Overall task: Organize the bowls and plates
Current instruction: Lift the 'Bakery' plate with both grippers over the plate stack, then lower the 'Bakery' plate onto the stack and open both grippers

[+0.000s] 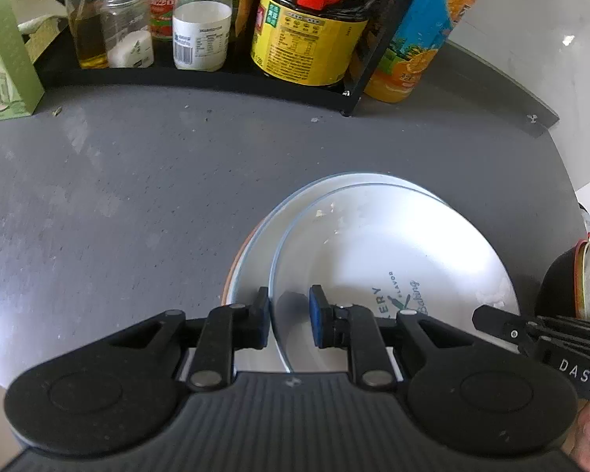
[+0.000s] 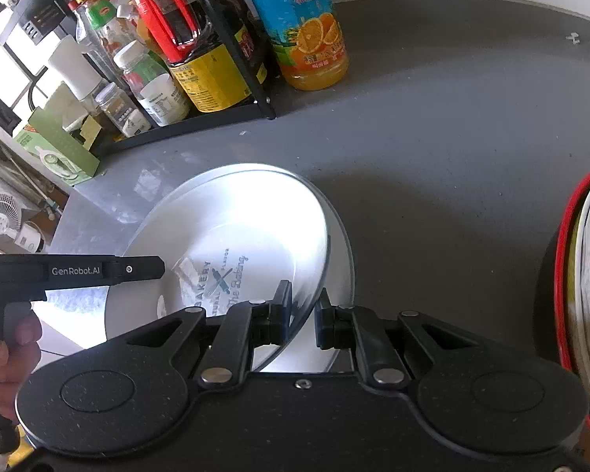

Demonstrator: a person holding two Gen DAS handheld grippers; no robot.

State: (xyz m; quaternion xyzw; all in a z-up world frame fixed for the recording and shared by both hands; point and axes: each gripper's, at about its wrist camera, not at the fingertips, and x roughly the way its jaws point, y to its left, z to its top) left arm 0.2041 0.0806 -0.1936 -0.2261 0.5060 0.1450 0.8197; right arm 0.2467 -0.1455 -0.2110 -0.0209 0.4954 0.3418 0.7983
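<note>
White china on a grey table (image 1: 137,181): from the left wrist, the left gripper (image 1: 289,320) straddles the near rim of a printed plate (image 1: 393,259), jaws parted, one pad either side, not pinching. That plate sits tilted on a second plate (image 1: 251,251), its lettering running away to the right. Bottles (image 1: 310,27) crowd a rack behind.

From the right wrist, the right gripper (image 2: 303,314) straddles the opposite rim of the printed plate (image 2: 232,236), jaws likewise apart. Red-rimmed bowls (image 2: 586,275) stand stacked at right; an orange juice bottle (image 2: 306,27) stands beyond.
</note>
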